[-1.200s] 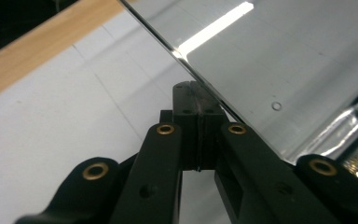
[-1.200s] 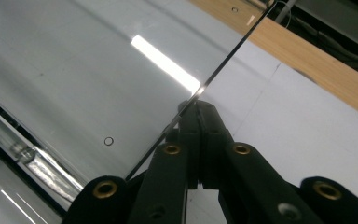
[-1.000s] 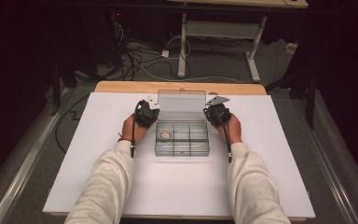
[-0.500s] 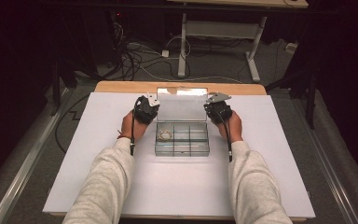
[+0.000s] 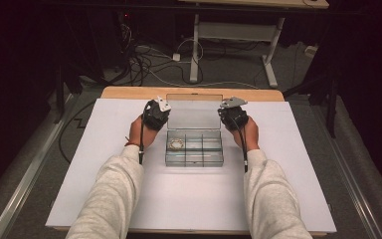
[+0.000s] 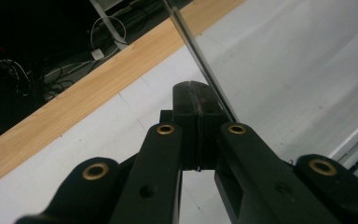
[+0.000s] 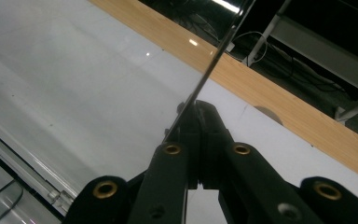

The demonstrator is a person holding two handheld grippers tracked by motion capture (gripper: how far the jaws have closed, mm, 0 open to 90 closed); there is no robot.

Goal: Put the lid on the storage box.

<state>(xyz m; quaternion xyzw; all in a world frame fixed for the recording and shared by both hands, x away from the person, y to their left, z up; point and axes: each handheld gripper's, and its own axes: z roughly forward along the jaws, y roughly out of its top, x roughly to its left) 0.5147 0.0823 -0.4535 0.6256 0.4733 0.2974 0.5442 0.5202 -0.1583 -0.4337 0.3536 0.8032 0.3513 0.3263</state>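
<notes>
Lid (image 5: 194,113) edges pinched in both grippers' closed fingers, contact hidden behind black pads.

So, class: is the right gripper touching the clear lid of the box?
Touching. In the right gripper view, the right gripper has its jaws shut on the thin edge of the clear lid, with no gap showing.

- Box (image 5: 194,148): clear, glossy plastic, lid (image 5: 194,112) too.
- Table (image 5: 189,92): pale wood under a matt white sheet (image 5: 189,199).
- Left gripper (image 6: 198,109): matt black plastic, brass-coloured rivets.
</notes>
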